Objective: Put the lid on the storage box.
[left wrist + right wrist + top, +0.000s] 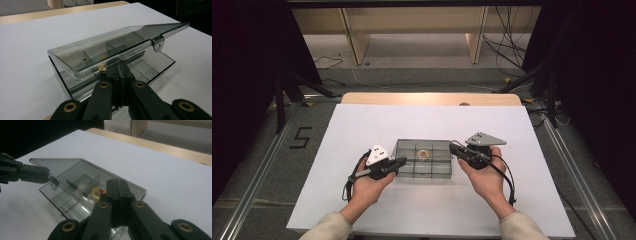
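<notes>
A smoky clear box (pixel 424 158) sits mid-table on the white sheet (pixel 362 125), lid (pixel 105 50) partly raised. The left gripper (pixel 401 161) pinches the lid's edge at the box's left end. The right gripper (pixel 453 147), jaws pressed together, is at the right end, near a small yellow item (pixel 97 192) inside.

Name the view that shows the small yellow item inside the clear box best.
The right gripper view: the small yellow item lies plainly in a compartment of the clear box, beside a divider. The high view shows a small spot; the left gripper view, a glimpse under the lid.
</notes>
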Demonstrator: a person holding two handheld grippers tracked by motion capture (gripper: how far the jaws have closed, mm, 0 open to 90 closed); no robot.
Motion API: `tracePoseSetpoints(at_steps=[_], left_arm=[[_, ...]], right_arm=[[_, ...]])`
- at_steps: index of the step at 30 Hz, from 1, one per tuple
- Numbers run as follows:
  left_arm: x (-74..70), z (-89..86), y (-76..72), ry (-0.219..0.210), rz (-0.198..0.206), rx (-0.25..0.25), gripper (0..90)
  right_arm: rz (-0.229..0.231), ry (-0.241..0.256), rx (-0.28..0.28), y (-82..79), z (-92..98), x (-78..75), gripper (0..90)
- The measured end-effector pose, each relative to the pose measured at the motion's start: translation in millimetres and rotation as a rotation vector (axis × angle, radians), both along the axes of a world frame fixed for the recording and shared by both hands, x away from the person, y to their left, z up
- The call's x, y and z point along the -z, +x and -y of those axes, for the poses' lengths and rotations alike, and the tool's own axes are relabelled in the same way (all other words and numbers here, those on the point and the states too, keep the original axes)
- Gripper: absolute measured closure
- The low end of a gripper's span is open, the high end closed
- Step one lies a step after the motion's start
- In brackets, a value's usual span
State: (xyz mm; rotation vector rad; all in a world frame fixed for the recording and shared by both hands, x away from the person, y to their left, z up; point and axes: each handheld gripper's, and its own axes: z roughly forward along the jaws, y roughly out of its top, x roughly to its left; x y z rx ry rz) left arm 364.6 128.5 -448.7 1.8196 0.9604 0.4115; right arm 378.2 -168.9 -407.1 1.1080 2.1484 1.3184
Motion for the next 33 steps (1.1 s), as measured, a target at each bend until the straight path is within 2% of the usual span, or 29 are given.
tracePoseSetpoints(at_steps=[33], left_arm=[[6.0, 1.8, -5.3, 0.020, -0.016, 0.021, 89.8]], right_arm=[[-0.030, -0.026, -0.027, -3.1, -5.6, 10.4, 90.0]])
